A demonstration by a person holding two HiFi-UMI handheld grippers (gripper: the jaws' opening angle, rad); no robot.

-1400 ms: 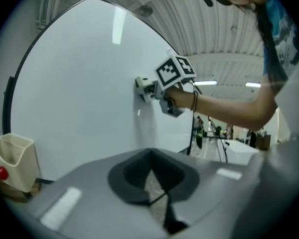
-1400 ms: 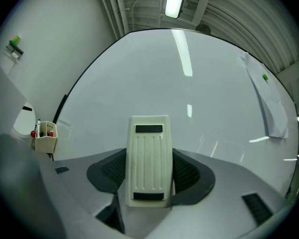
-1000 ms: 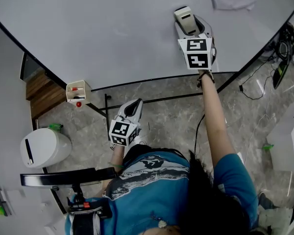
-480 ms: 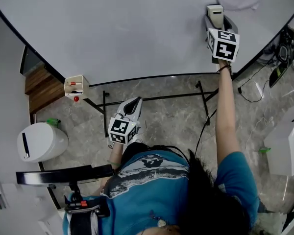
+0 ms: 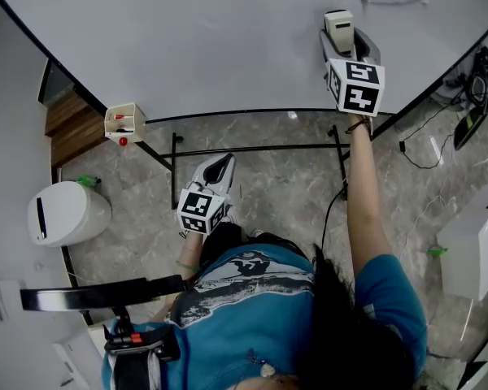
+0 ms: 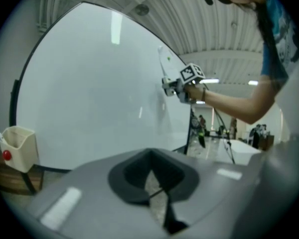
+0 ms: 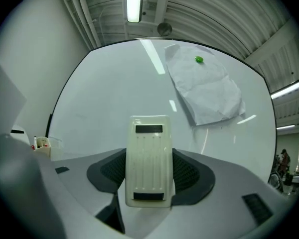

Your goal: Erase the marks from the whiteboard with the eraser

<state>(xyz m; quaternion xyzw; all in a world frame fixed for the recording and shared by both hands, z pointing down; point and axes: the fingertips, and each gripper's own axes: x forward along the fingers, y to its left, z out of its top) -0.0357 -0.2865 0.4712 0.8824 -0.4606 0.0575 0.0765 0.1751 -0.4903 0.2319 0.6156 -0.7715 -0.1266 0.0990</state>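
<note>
Left tool (image 5: 218, 171) low, off the whiteboard (image 5: 211, 39), jaws pressed together, empty. Right tool (image 5: 342, 35) pinches the eraser (image 7: 148, 158): cream, rectangular, ribbed, dark strip each end, against the whiteboard below a paper sheet (image 7: 204, 88).

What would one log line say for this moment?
right tongs: shut on eraser, at whiteboard | left tongs: shut, empty, low

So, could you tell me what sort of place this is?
Probably a lab or office hall: large whiteboard on a stand, eraser in the right tongs, ribbed ceiling with strip lights.
</note>
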